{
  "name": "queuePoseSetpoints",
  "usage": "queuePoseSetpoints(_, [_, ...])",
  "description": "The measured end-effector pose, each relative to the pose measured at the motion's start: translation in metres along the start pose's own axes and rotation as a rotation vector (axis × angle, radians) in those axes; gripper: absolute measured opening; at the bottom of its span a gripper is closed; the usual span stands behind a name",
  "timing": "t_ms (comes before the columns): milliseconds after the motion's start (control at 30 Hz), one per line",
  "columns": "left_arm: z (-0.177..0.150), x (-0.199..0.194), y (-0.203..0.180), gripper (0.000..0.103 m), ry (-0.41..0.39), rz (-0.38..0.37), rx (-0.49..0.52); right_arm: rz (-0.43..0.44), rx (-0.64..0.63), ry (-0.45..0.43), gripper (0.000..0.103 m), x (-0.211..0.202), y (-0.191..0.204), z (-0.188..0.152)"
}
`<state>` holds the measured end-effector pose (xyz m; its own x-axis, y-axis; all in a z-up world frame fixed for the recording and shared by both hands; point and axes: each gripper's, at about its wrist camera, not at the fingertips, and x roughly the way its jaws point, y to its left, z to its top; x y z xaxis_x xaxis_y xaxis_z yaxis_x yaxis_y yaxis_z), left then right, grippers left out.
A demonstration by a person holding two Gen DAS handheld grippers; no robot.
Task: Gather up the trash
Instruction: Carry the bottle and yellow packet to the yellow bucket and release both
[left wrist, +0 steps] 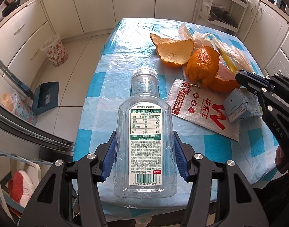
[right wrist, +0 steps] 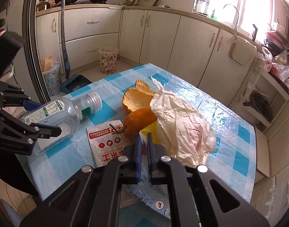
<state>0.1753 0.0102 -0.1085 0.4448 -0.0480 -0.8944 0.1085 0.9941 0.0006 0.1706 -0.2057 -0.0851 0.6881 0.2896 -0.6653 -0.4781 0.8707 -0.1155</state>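
From the left wrist view, the left gripper (left wrist: pixel 144 149) has its blue-padded fingers (left wrist: pixel 108 157) clamped on the sides of an empty clear plastic bottle (left wrist: pixel 144 132), which lies lengthwise over the near edge of the desk (left wrist: pixel 110 87), cap pointing toward the far edge. The desk wears a blue-and-white checked plastic cover. Toward its right edge sits the rest of the trash: pieces of orange peel (left wrist: pixel 186 56) near the middle, a red-and-white wrapper (left wrist: pixel 203 111) just beside the bottle, a small blue-grey carton (left wrist: pixel 239 106) at the right, and a crumpled white plastic bag (left wrist: pixel 220 45) behind the peel. The right gripper (left wrist: pixel 243 77) reaches in from the right edge, its tip just above the carton and against the peel. On the floor past the desk's left edge stand a floral waste bin (left wrist: pixel 54 50) and a blue dustpan (left wrist: pixel 46 98).

From the right wrist view, the right gripper (right wrist: pixel 143 145) has its fingers (right wrist: pixel 138 151) drawn together, only a narrow slit between the blue pads, with a thin edge of the carton (right wrist: pixel 155 198) seeming to run up into it; a firm grip I cannot tell. The plastic bag (right wrist: pixel 182 128) lies just right of the fingers, the peel (right wrist: pixel 137 102) ahead. The left gripper (right wrist: pixel 42 117) holds the bottle (right wrist: pixel 65 111) at the desk's left edge.
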Motion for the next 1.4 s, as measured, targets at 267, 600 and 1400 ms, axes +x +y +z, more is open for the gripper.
queuePoseSetpoints(267, [0.001, -0.008, -0.007, 0.052, -0.048, -0.005, 0.004, 0.323, 0.483, -0.199, 0.002, -0.049, -0.083, -0.005])
queuePoseSetpoints(600, [0.006, -0.034, -0.008, 0.051, -0.167, -0.143, -0.041, 0.724, 0.762, -0.398, 0.002, -0.087, -0.122, -0.023])
queuePoseSetpoints(1400, [-0.006, -0.132, -0.174, 0.052, -0.433, -0.454, 0.259, 0.440, 0.955, -0.623, 0.002, -0.234, -0.216, -0.141])
